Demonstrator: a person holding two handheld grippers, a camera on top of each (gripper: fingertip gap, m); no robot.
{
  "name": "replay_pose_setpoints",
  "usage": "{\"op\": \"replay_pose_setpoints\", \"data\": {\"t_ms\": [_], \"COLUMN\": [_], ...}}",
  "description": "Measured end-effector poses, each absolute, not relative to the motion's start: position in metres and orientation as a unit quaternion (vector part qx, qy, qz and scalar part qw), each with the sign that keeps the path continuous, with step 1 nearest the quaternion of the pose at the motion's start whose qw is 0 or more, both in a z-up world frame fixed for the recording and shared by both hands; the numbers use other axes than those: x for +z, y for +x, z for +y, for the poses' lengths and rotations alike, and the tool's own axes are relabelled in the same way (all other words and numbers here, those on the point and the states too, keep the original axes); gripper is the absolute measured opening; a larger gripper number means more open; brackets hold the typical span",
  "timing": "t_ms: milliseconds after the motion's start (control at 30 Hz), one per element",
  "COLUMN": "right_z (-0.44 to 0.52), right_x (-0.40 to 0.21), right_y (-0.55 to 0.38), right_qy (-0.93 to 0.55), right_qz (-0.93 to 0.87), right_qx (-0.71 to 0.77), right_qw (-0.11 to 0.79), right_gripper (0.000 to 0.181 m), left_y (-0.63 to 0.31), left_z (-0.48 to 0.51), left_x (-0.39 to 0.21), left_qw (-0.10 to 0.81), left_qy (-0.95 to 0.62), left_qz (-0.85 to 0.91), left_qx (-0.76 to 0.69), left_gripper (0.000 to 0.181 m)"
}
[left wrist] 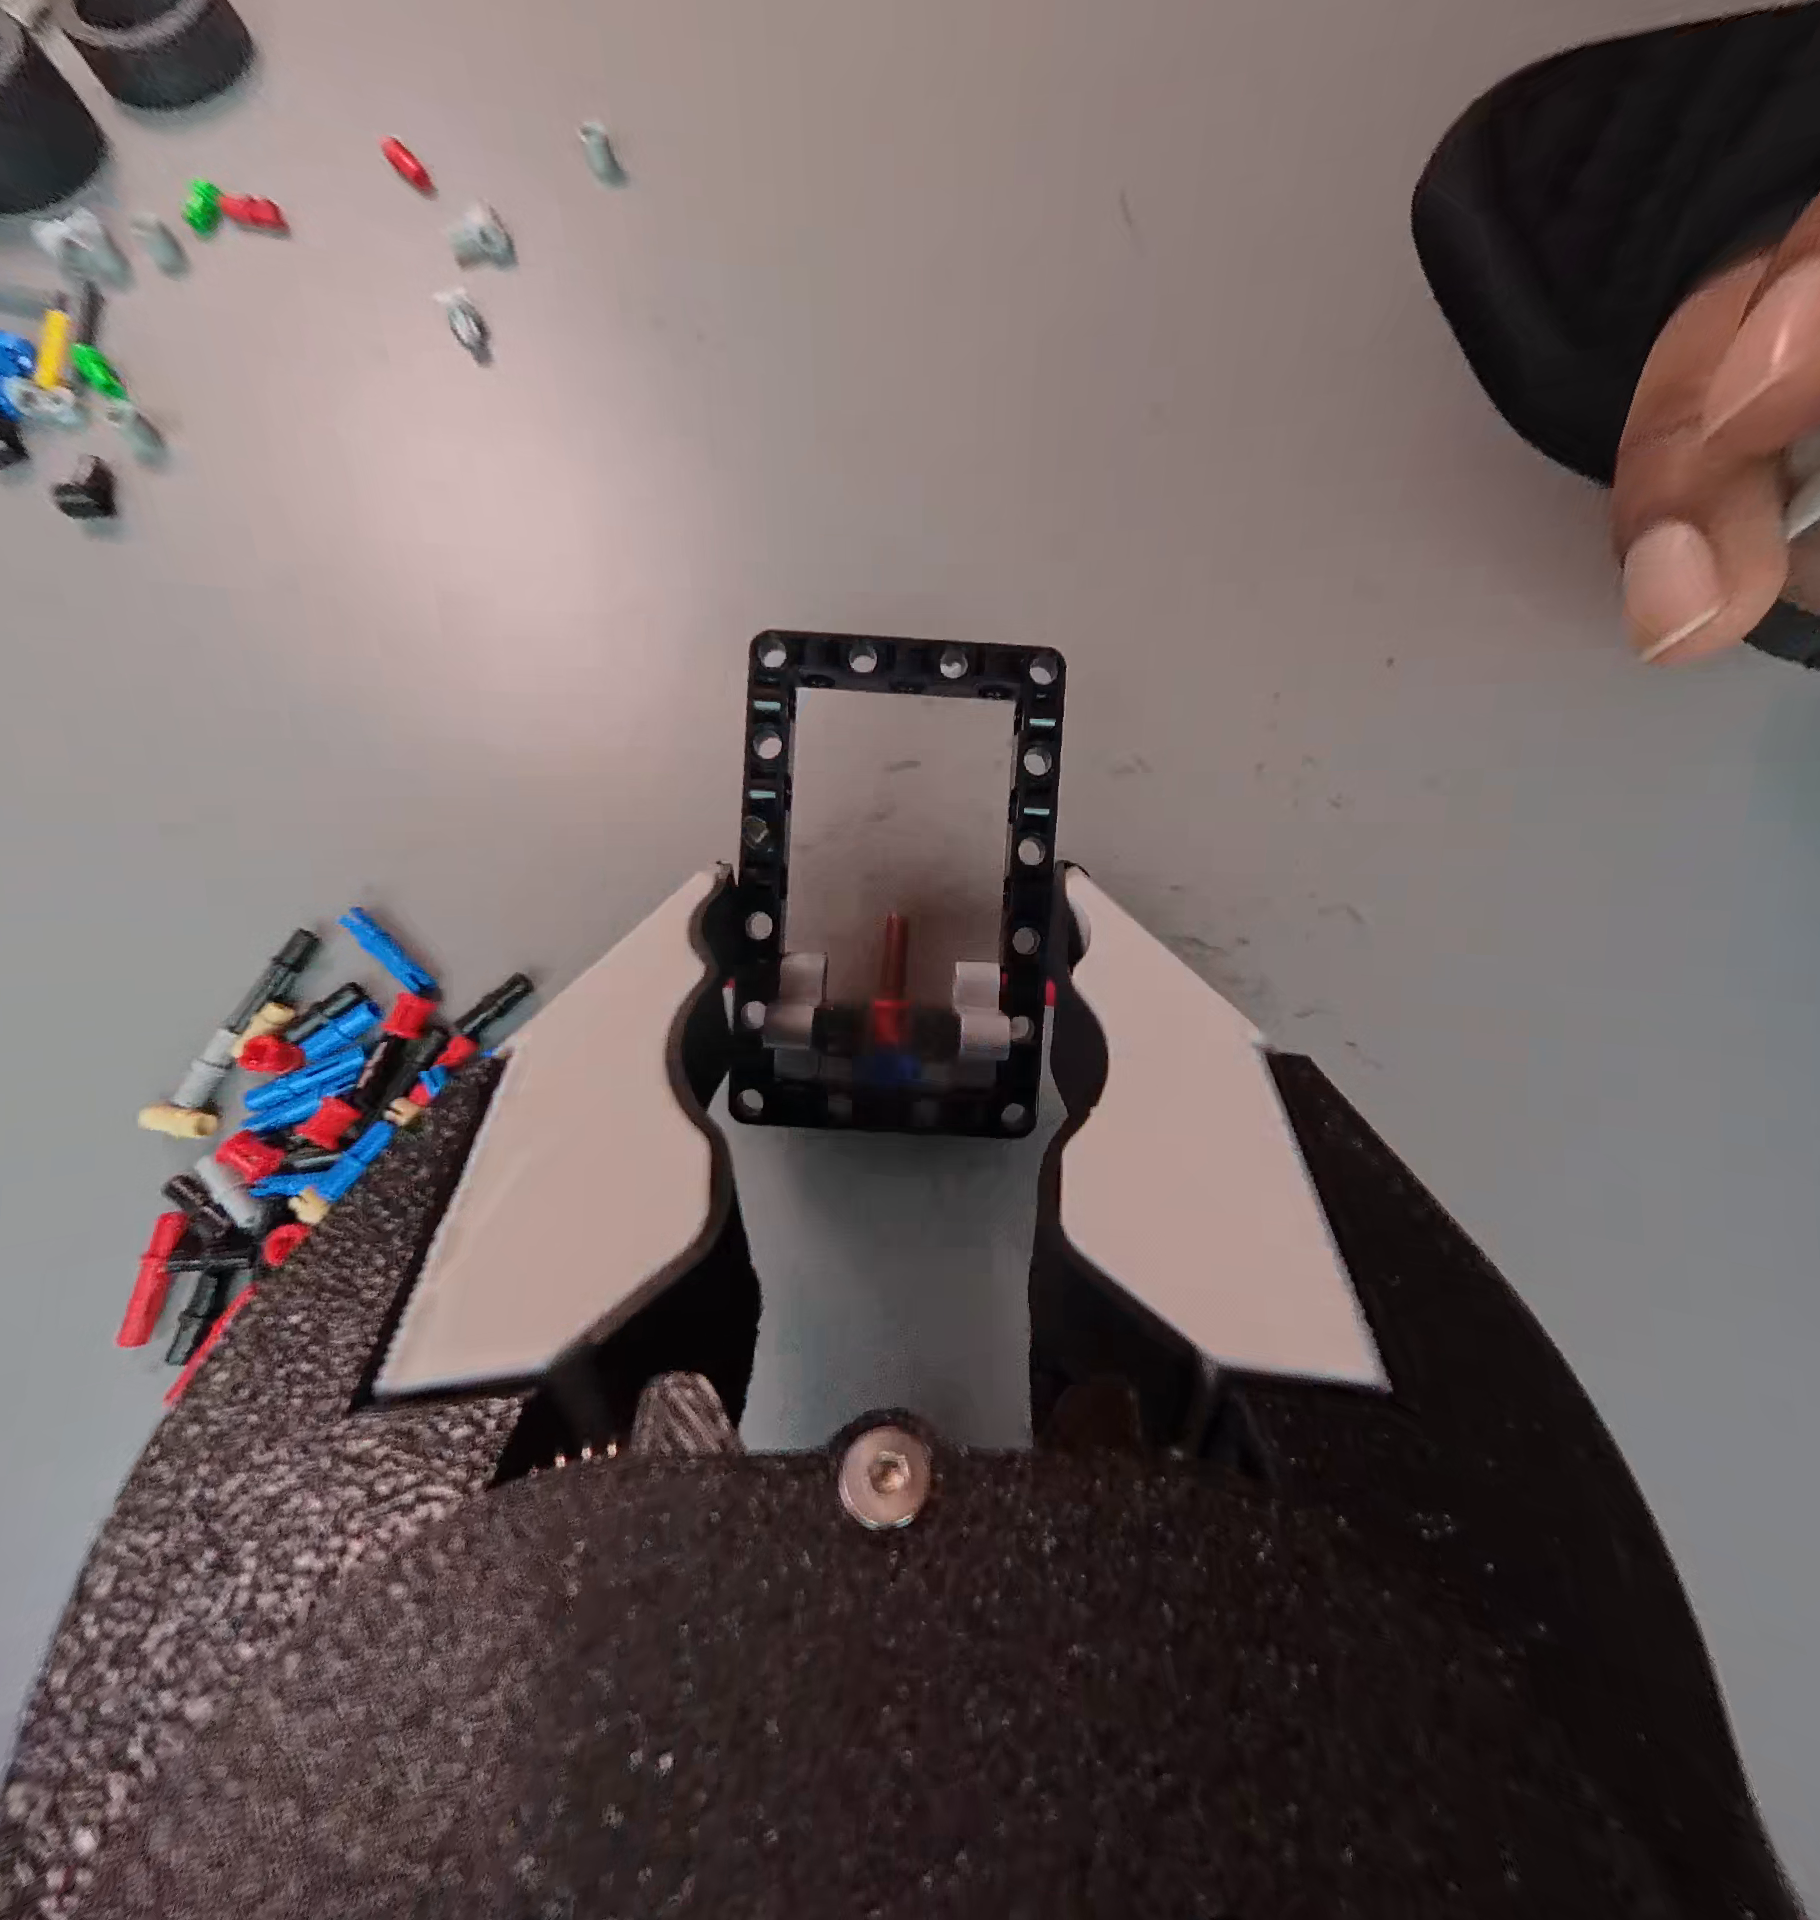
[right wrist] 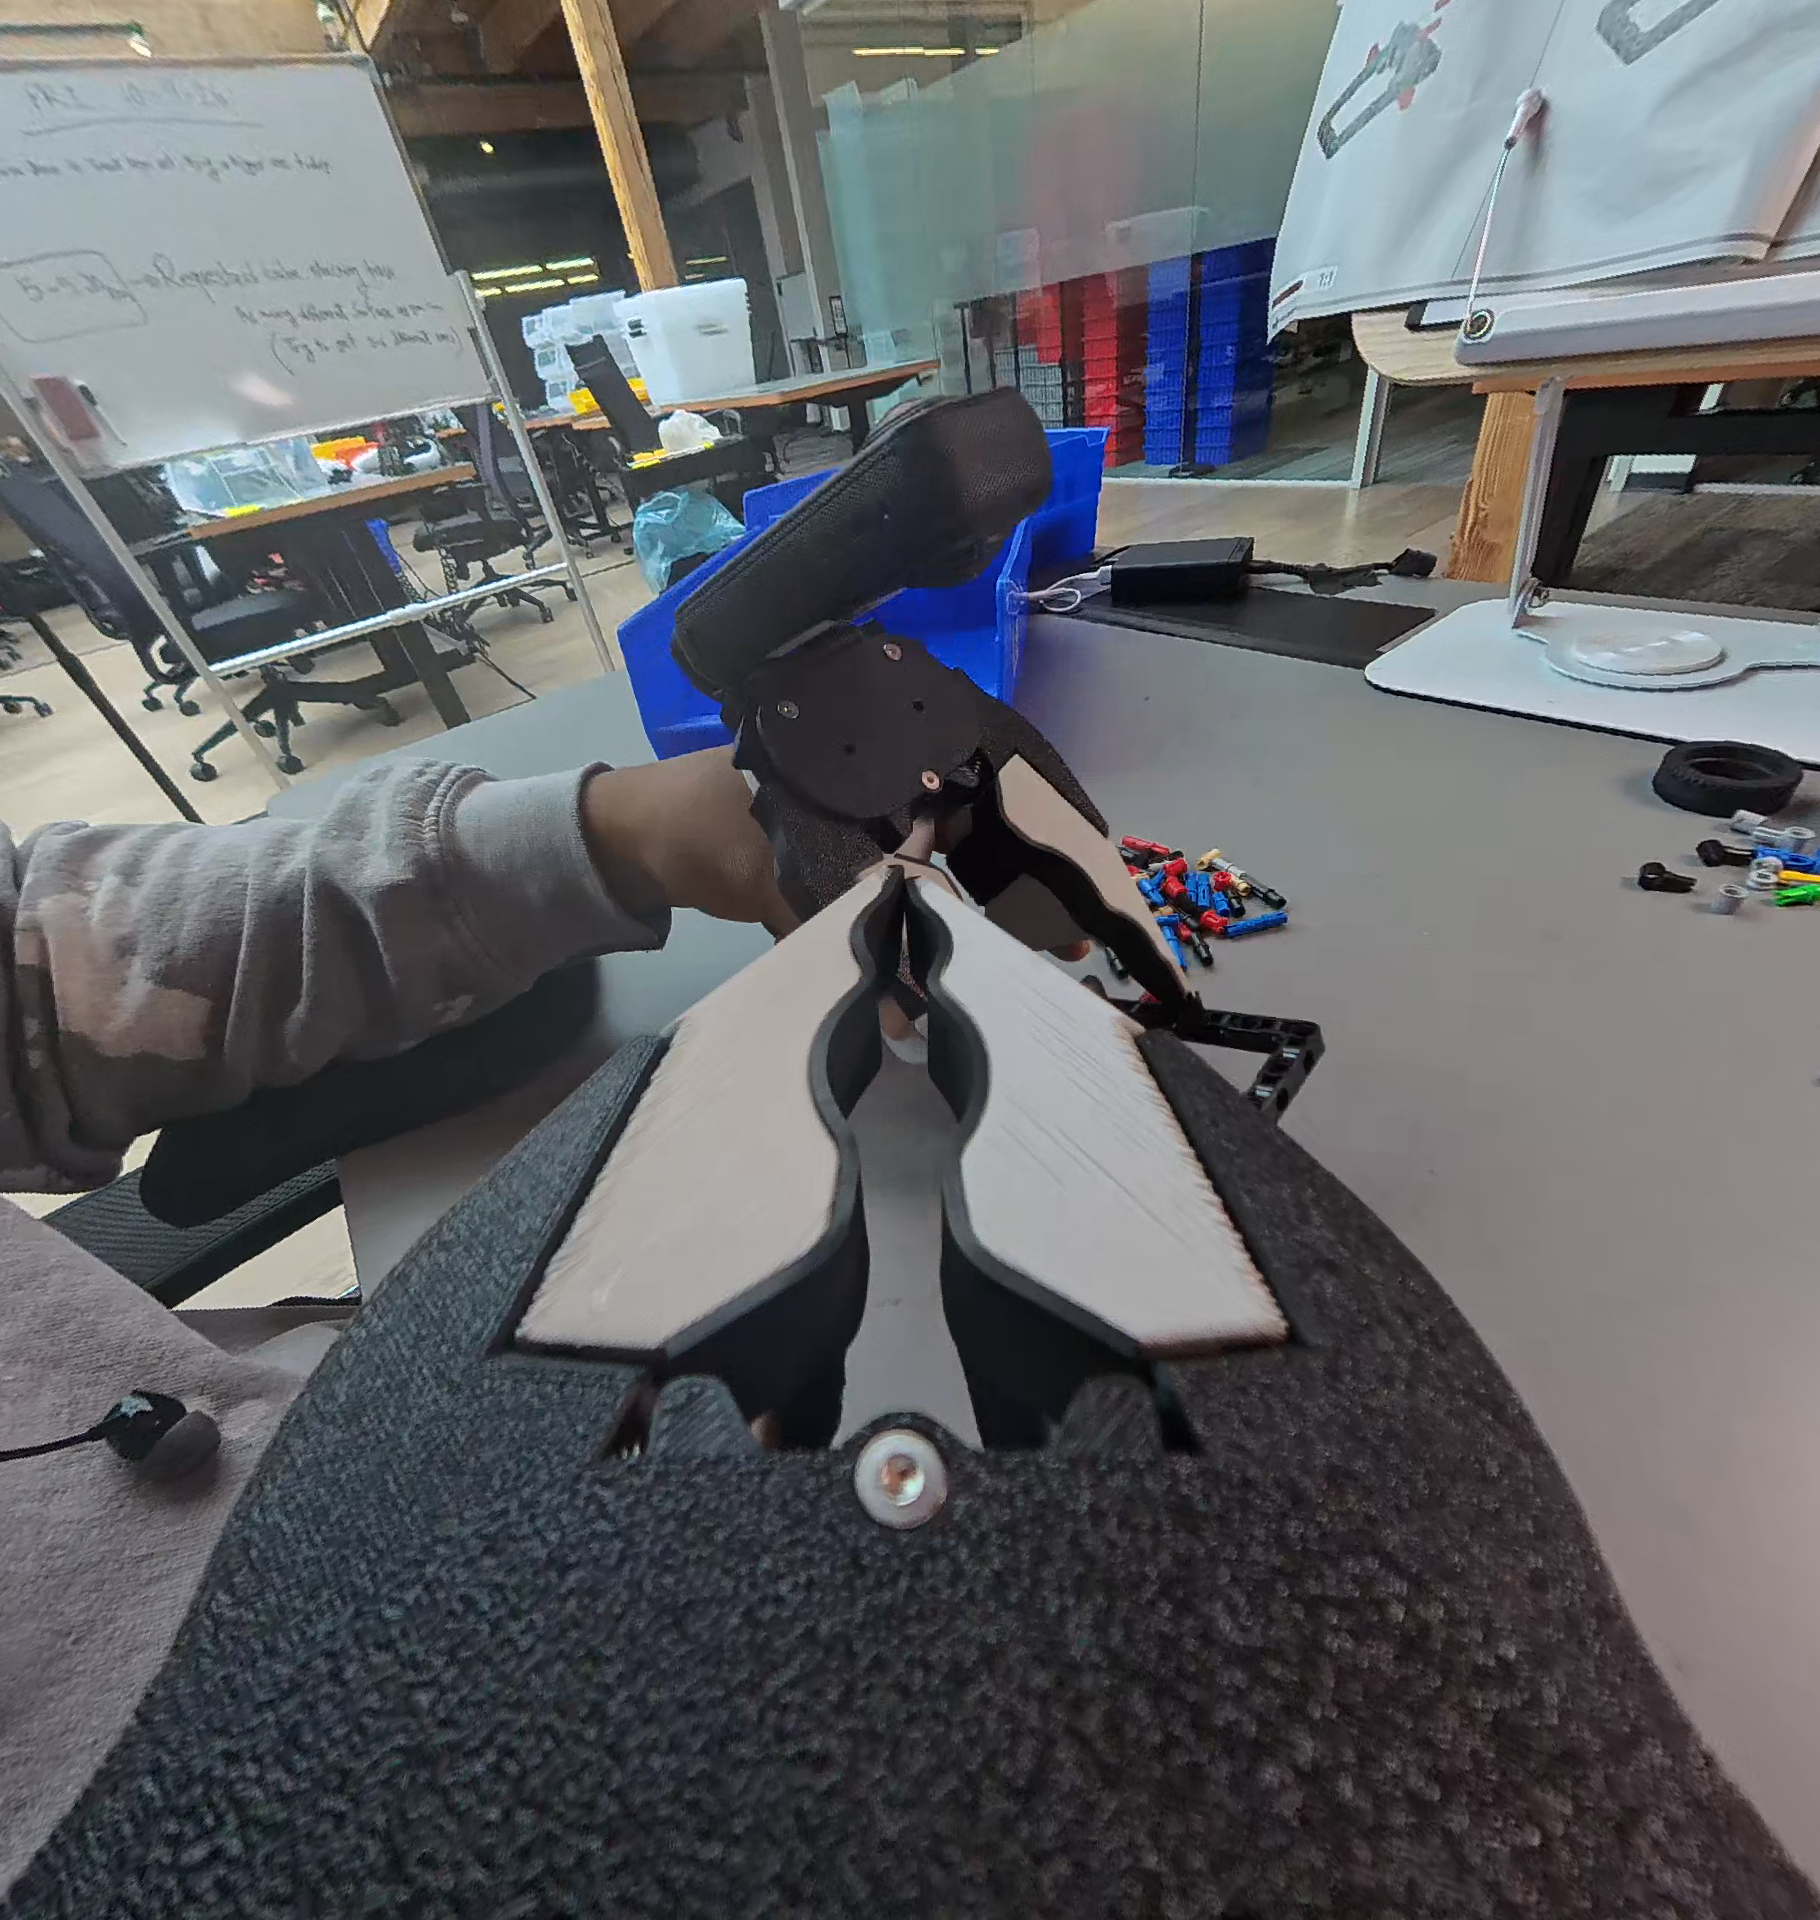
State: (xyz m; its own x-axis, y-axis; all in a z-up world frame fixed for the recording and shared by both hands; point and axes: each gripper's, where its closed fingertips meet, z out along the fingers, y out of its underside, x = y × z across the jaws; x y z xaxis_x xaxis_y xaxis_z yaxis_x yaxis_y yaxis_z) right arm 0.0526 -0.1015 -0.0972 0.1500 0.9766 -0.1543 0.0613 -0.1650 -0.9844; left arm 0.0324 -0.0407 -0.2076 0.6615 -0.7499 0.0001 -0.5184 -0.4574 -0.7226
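**Holding the frame across its long sides, right claw idle**

Gripping: my left claw (left wrist: 898, 883) is clamped on the black rectangular plastic beam frame with rows of round holes (left wrist: 906, 660). One pad presses on each long side, near the end closest to me. The far end sticks out unsupported over the matte grey tabletop (left wrist: 1301, 312). I can't tell whether that end touches the surface.

Hold notes (my judgement):
- The contact is narrow and sits at one end, so the frame could pivot. Keep the squeeze even and the wrist square.
- The plastic is hard and slick and the side faces are holed. The pads should sit on solid rib, not over a hole.
- The cross-assembly sits between my pads, so over-squeezing could bow the sides and bind it.

Inside the frame, at the near end:
- a thin red plastic axle (left wrist: 892, 966) points along the opening
- two light grey blocky connectors (left wrist: 973, 1013) flank it
- a small blue piece (left wrist: 890, 1070) sits below it

My right claw (right wrist: 901, 883) is closed tip to tip and I see nothing between its pads. It is raised, near the left hand (right wrist: 677, 831), with its tips short of the frame.

Around:
- a heap of short blue, red, black and tan ribbed pins (left wrist: 293, 1112) just left of my left finger
- looser small green, yellow and grey parts (left wrist: 54, 353) farther off
- black treaded rubber tyres (left wrist: 12, 114) at the table's far corner
- a blue plastic bin (right wrist: 989, 613) and a white flat-based stand (right wrist: 1633, 665) at the back of the table
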Motion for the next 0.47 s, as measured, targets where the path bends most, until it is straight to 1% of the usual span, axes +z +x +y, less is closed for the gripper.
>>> {"op": "replay_pose_setpoints", "data": {"t_ms": [100, 200, 233, 333, 467], "right_z": [-0.095, -0.077, -0.069, -0.05, -0.034], "right_x": [-0.095, -0.087, -0.083, -0.072, -0.065], "right_y": [0.058, 0.07, 0.076, 0.096, 0.121], "right_qy": [-0.592, -0.6, -0.603, -0.612, -0.62], "right_qz": [-0.423, -0.391, -0.377, -0.348, -0.331], "right_qx": [0.486, 0.48, 0.474, 0.449, 0.425], "right_qw": [0.483, 0.508, 0.519, 0.55, 0.57], "right_gripper": [0.0, 0.0, 0.0, 0.002, 0.004], "left_y": [0.034, 0.034, 0.034, 0.032, 0.014], "left_z": [-0.045, -0.043, -0.041, -0.039, -0.056], "left_x": [-0.218, -0.213, -0.206, -0.167, -0.107], "left_qw": [0.341, 0.355, 0.367, 0.43, 0.496], "left_qy": [-0.841, -0.838, -0.834, -0.809, -0.777], "left_qz": [0.388, 0.379, 0.374, 0.354, 0.342], "left_qx": [-0.16, -0.17, -0.174, -0.189, -0.181], "left_gripper": [0.06, 0.062, 0.065, 0.068, 0.068]}}
